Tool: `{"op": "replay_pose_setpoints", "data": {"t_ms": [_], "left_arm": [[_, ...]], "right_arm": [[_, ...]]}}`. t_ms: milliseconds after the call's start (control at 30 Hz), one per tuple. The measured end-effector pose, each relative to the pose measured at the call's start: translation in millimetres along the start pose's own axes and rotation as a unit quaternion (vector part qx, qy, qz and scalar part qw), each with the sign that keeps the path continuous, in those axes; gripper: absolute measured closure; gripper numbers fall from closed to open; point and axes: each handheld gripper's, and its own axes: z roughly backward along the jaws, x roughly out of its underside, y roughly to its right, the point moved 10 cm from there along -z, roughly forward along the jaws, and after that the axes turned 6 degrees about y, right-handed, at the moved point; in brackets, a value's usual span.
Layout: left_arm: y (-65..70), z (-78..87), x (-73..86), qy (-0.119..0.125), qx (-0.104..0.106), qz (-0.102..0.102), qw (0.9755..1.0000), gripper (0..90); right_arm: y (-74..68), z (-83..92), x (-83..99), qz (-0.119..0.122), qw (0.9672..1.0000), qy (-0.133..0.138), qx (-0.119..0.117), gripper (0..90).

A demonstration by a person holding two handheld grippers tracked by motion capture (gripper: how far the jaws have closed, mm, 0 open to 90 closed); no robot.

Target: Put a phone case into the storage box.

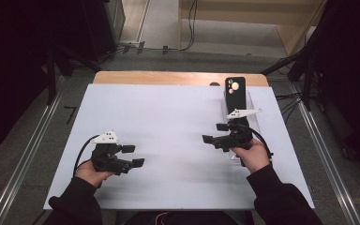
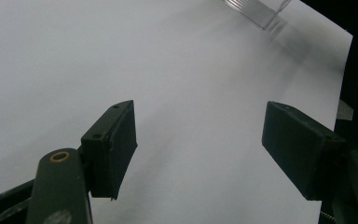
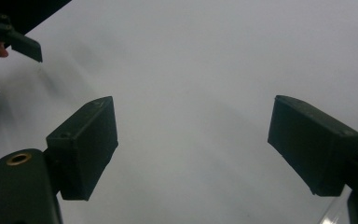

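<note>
Clear stand (image 2: 256,10) cut off, perhaps acrylic

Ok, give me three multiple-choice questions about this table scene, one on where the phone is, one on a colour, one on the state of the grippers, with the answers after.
1. Where does the phone stand?
A. at the table's far right, in a clear stand
B. at the near left corner
C. between the left gripper's jaws

2. What colour is the sheet that covers the table?
A. red
B. white
C. green

3. How are the jaws of the left gripper and the right gripper?
A. both open, with nothing between them
B. both shut on the phone
C. the left one clamped on a cup

Answers: 1 A, the high view shows the phone upright beyond the right gripper, in the clear stand. 2 B, the sheet shows white in the high view. 3 A, each gripper view shows only bare sheet between wide-apart jaws.
</note>
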Motion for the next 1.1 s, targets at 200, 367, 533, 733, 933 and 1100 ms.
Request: {"op": "replay_pose_setpoints", "data": {"t_ms": [200,367,533,733,933,1100], "left_arm": [[-0.1,0.5,-0.3,0.002,0.0,0.001,1.0,26.7],[-0.3,1.2,-0.8,0.004,-0.001,0.002,1.0,26.7],[-0.5,1.5,-0.6,0.004,-0.001,0.003,1.0,26.7],[0.1,3.3,0.5,0.005,-0.001,0.003,1.0,26.7],[1.0,5.5,1.2,0.01,-0.002,0.004,0.9999,26.7],[0.9,6.0,2.3,0.01,-0.005,0.006,0.9999,26.7]], "right_arm": [[-7.3,2.1,8.9,0.013,0.9998,-0.003,-0.011,13.9],[-12.4,5.9,21.4,0.016,0.9997,-0.009,-0.018,13.9],[-15.1,10.5,31.7,0.016,0.9995,-0.016,-0.021,13.9],[-18.6,14.3,42.1,0.022,0.9991,-0.023,-0.028,13.9],[-22.7,18.1,50.7,0.019,0.9989,-0.027,-0.034,13.9],[-25.6,21.0,58.6,0.025,0.9986,-0.031,-0.036,13.9]]}}
